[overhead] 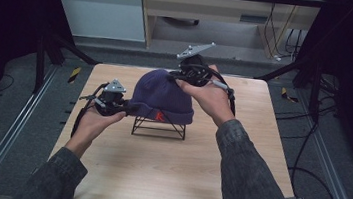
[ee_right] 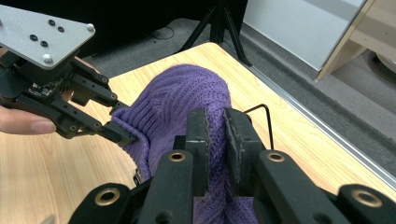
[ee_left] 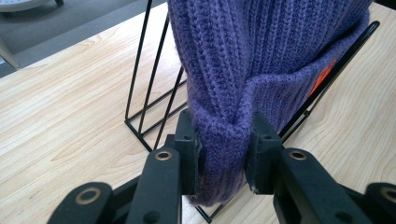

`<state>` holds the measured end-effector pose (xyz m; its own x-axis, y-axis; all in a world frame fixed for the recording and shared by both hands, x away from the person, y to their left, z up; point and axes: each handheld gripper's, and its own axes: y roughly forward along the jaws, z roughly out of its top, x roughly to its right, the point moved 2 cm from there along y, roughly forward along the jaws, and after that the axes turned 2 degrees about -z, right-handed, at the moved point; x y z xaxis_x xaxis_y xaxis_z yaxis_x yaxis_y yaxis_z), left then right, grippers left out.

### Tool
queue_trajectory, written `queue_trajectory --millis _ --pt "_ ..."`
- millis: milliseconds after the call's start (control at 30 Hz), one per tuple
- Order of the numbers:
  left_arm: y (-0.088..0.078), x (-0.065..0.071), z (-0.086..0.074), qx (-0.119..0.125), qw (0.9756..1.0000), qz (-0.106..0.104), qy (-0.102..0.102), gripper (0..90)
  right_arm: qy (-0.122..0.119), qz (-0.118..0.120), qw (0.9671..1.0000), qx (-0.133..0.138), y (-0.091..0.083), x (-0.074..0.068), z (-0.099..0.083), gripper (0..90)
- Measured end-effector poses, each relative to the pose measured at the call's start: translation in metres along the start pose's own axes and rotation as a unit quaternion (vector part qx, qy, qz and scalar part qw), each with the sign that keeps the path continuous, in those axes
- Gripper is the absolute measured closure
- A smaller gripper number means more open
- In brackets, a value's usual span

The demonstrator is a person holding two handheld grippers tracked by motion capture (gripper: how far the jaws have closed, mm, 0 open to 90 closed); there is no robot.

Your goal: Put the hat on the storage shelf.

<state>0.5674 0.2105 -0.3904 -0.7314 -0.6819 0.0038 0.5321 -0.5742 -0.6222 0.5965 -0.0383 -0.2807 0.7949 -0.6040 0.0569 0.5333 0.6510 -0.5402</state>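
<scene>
Surface: light wooden table on a grey floor, with dark frame rails left and right
Item: purple knit beanie, draped over a black wire stand near the table centre
Orientation: crown up, folded cuff down; long axis runs left to right along the cuff, and the red tag faces the near edge
Left gripper: jaws pinched on the cuff at the beanie's left end; in the left gripper view the knit bunches between both pads
Right gripper: jaws pressed together on a fold of knit at the upper right, far side of the crown
Handling: soft, light and stretchy; judged to sag and deform once lifted, not fragile
Grip point: the doubled cuff is the thickest, firmest hold; single-layer crown fabric will stretch
Risk: knit may snag on the wire stand; the contact beneath the beanie is hidden, so this is likely rather than certain
</scene>
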Motion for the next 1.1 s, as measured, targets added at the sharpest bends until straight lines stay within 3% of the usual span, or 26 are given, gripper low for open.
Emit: queue_trajectory --millis 1100 --pt "0.021 -0.005 -0.03 -0.017 0.9997 0.0 -0.019 69.1 -0.02 0.006 0.9987 -0.047 0.019 -0.01 -0.023 79.9"
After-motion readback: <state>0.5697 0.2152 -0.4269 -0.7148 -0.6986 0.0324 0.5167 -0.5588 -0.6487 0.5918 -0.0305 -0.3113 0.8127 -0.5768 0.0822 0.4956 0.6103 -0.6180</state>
